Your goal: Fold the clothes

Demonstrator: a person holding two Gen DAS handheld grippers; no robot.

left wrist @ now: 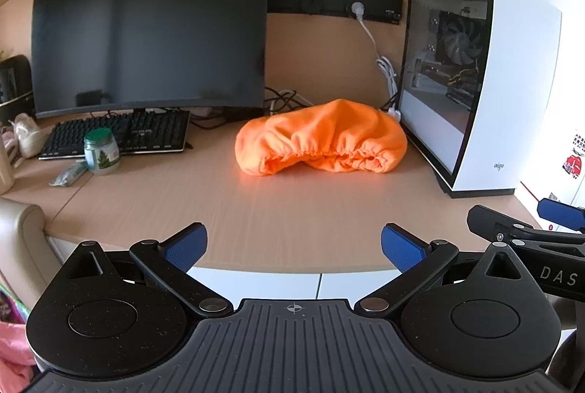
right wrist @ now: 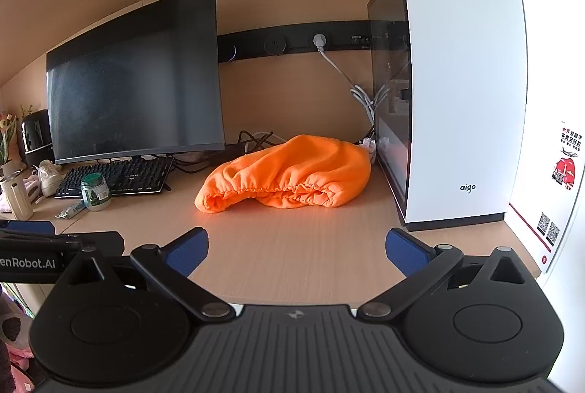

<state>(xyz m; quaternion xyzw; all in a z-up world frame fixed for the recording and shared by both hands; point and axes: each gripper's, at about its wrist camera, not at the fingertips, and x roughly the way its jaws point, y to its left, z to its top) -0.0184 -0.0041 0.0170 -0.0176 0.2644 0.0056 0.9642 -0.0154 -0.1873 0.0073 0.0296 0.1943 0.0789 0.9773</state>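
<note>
An orange garment (left wrist: 321,139) with a gathered elastic hem lies bunched in a heap on the wooden desk (left wrist: 256,210), towards the back, next to the computer case. It also shows in the right wrist view (right wrist: 289,173). My left gripper (left wrist: 294,243) is open and empty above the desk's front edge, well short of the garment. My right gripper (right wrist: 296,246) is open and empty too, at the front edge to the right of the left one. The right gripper's side shows at the right edge of the left wrist view (left wrist: 526,232).
A dark monitor (left wrist: 150,27) and a black keyboard (left wrist: 117,133) stand at the back left. A glass jar (left wrist: 100,151) with a green lid stands in front of the keyboard. A white computer case (left wrist: 479,82) stands at the right, with cables (left wrist: 387,71) behind the garment.
</note>
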